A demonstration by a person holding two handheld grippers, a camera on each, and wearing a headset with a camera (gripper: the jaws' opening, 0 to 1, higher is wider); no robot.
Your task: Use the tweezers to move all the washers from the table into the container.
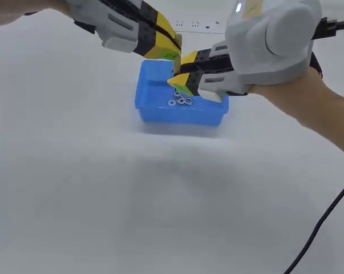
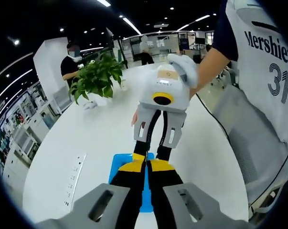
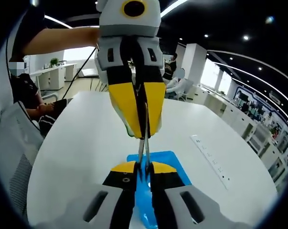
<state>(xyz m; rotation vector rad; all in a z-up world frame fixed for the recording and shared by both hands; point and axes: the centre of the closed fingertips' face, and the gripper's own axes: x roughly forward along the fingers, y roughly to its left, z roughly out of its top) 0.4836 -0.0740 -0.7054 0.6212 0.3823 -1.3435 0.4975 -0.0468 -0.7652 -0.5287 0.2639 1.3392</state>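
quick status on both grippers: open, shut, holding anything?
Left gripper: shut on the tweezers.
Right gripper: shut on the same tweezers.

Head view above container (image 1: 180, 116), gripper views facing, sharing it

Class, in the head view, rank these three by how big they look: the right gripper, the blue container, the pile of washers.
Largest: right gripper, though nearness to the camera inflates its look.
Next: blue container.
Smallest: washers.
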